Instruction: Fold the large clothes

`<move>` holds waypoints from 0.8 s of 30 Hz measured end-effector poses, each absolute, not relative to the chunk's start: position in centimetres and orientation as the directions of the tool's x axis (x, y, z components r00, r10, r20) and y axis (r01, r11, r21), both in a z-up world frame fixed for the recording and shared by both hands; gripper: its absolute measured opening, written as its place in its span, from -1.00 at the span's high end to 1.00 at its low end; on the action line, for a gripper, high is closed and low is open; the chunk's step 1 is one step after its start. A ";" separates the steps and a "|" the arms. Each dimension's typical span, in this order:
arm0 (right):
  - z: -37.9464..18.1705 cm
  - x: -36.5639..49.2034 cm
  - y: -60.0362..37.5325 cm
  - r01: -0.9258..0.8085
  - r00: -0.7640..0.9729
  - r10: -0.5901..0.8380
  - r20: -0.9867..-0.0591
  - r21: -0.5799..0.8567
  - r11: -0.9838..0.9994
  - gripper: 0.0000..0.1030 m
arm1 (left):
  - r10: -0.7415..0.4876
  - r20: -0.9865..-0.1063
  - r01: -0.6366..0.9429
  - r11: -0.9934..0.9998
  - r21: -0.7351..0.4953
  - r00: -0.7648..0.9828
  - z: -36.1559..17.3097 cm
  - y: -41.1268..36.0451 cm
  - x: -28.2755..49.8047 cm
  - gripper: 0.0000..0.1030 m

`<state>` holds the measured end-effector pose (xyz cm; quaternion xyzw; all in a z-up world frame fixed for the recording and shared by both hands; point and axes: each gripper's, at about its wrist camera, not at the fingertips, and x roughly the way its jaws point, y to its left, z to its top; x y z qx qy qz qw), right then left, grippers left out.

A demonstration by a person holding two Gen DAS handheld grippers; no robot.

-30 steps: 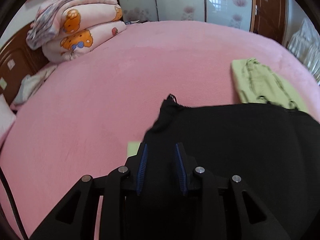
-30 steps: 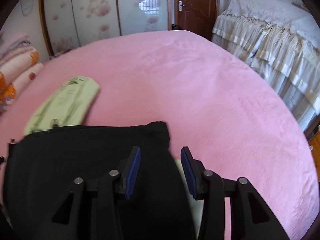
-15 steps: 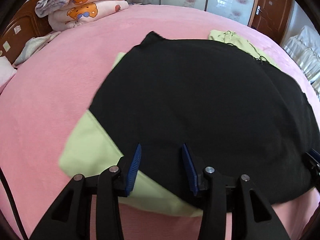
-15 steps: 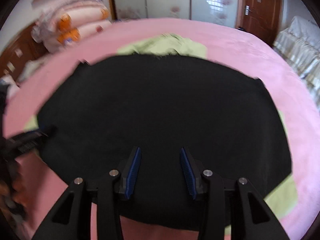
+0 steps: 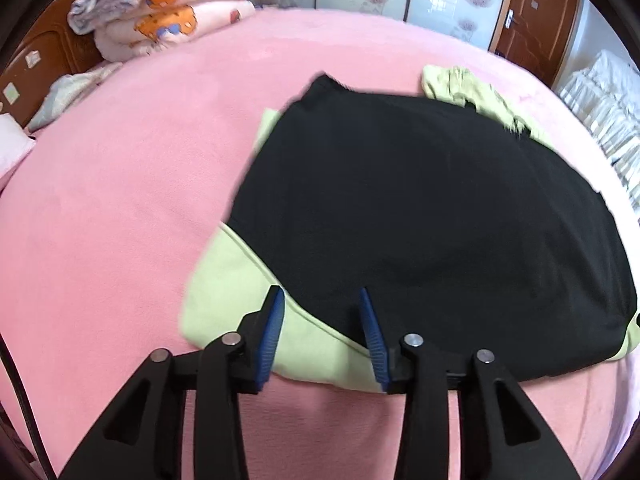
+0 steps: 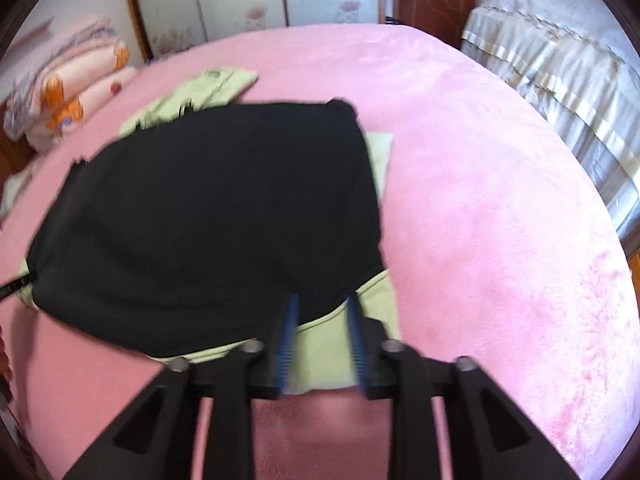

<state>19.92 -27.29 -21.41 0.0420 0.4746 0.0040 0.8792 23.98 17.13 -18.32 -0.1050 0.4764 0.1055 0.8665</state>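
Note:
A large black garment (image 5: 420,208) lies spread flat on top of a pale green garment (image 5: 224,292), both on the pink bed (image 5: 120,200). My left gripper (image 5: 322,320) hovers over the near left corner, where green cloth shows under the black edge. Its jaws are opening and the pads press on nothing. In the right wrist view the black garment (image 6: 208,216) fills the left half, with the green garment (image 6: 320,364) showing along its near edge. My right gripper (image 6: 322,320) is above that near right corner, jaws opening, pads free of the cloth.
A bunched part of green cloth (image 5: 460,84) sticks out beyond the black garment's far edge. Folded quilts (image 5: 160,12) are stacked at the far left by a wooden headboard (image 5: 40,64). A second bed with a white cover (image 6: 560,60) stands at the right.
A second ago the black cloth hung between the left fingers; it now lies flat over the green one. Both grippers have drawn back to its near edge, and the right view has swung rightward.

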 end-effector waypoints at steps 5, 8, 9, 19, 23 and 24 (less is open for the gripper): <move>-22.0 20.5 -30.8 0.078 0.525 0.064 -0.849 0.123 0.989 0.09 | 0.153 -0.841 -0.339 0.940 -0.039 0.520 -17.7 20.4 23.4 -0.03; -22.8 20.7 -31.5 0.070 0.494 0.124 -0.860 0.181 0.981 0.09 | 0.063 -0.870 -0.354 0.926 -0.132 0.489 -18.5 23.4 23.7 -0.03; -23.1 20.8 -31.5 0.065 0.487 0.134 -0.863 0.188 0.980 0.09 | 0.012 -0.881 -0.346 0.922 -0.174 0.473 -19.0 24.3 24.0 -0.03; -24.1 21.1 -31.5 0.040 0.466 0.144 -0.873 0.184 0.982 0.69 | -0.190 -0.877 -0.223 0.923 -0.312 0.441 -20.9 25.5 25.7 0.72; -23.6 20.8 -31.2 0.030 0.475 0.125 -0.871 0.158 0.987 0.87 | -0.109 -0.881 -0.159 0.966 -0.203 0.461 -20.3 23.3 25.3 0.89; -23.3 20.6 -31.2 0.032 0.482 0.122 -0.868 0.156 0.987 0.89 | -0.100 -0.877 -0.153 0.970 -0.192 0.470 -20.0 23.1 25.1 0.91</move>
